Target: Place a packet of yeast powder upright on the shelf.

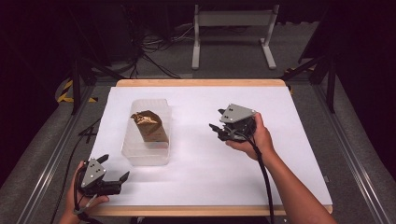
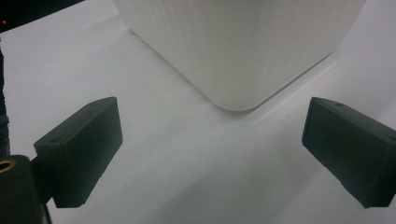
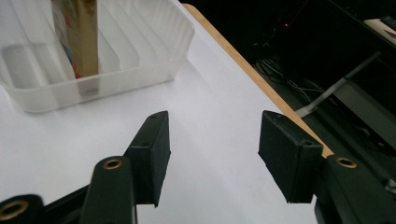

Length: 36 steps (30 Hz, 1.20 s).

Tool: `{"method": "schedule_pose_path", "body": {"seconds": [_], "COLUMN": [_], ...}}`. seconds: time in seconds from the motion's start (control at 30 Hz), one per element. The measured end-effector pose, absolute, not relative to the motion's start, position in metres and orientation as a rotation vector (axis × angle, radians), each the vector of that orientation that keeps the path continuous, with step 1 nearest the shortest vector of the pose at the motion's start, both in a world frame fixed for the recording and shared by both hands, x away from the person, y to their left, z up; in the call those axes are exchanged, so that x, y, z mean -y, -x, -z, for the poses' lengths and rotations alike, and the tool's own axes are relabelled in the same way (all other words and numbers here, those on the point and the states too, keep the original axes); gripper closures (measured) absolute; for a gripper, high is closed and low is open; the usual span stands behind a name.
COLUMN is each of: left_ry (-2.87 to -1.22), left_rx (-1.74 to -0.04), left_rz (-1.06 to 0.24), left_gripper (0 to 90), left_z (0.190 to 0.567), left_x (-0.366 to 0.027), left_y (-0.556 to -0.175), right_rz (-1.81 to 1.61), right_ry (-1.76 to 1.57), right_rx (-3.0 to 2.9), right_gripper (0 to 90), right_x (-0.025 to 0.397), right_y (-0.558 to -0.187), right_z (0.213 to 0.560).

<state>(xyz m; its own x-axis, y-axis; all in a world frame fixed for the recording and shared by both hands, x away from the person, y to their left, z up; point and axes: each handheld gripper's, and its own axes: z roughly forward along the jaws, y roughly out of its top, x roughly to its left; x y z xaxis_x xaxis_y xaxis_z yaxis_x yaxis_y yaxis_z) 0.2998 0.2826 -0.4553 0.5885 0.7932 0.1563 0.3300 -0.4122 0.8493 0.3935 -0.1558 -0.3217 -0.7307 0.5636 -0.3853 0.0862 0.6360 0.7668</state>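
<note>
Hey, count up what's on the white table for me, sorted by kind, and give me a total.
Clear plastic bin: 1
Brown bag, standing in the bin: 1
Hand-held grippers, left and right, both with jaws open: 2
Total: 4

The left gripper (image 2: 212,154) has its two black fingers (image 2: 81,149) spread wide apart, with nothing between them. Beyond them, a ribbed translucent container (image 2: 243,42) presents one rounded corner, resting on the white bench (image 2: 154,130) surface.
</note>
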Motion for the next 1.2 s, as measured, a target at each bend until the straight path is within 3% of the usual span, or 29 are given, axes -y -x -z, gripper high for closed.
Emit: {"method": "schedule_pose_path", "body": {"seconds": [0.5,1.2], "left_ry": [-1.997,-2.008], "left_rx": [-0.893,-0.898], "left_rz": [-0.713,-0.716], "left_gripper": [6.0,6.0], "left_z": [0.456,0.456], "left_x": [-0.282,-0.280], "left_y": [-0.299,-0.300], "right_rz": [-0.887,-0.768], "right_ry": [-0.576,-0.697], "right_rx": [-2.190,-2.197], "right_gripper": [27.4,20.6], "right_x": [0.188,0.247], "right_y": [-0.381,-0.358], "right_z": [0.331,0.372]}}
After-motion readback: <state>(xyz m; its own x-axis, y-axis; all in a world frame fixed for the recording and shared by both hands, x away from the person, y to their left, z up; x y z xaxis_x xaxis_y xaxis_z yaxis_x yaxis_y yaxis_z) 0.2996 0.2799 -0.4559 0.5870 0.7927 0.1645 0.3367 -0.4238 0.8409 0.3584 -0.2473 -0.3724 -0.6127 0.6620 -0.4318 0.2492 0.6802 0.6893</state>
